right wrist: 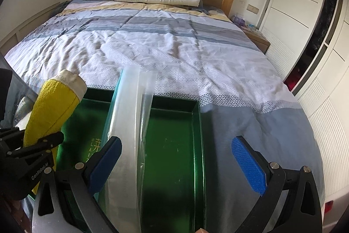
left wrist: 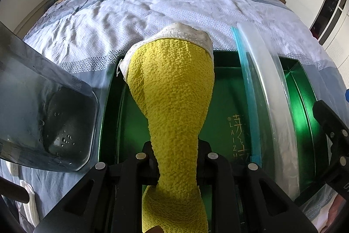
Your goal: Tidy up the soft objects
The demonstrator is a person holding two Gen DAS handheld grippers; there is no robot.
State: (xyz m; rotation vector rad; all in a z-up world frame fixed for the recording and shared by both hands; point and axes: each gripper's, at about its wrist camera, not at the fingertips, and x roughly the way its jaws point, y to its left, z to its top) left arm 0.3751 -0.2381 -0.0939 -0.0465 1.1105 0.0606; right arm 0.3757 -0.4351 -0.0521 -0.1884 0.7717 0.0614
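The left gripper (left wrist: pixel 174 158) has its fingers clenched on a yellow cloth (left wrist: pixel 174 88), which hangs over the left half of the green box (right wrist: pixel 174 158) on the bed (right wrist: pixel 174 47). The right gripper (right wrist: pixel 174 158) has its fingers released, wide apart, around a clear bag (right wrist: pixel 128 134) that crosses the box; they do not press it. To do the step well, I think the cloth should go down until it lies inside the box before letting go. The box walls and a grey lid (left wrist: pixel 43 113) at lower left of the left view are close; free room is at the upper frame.
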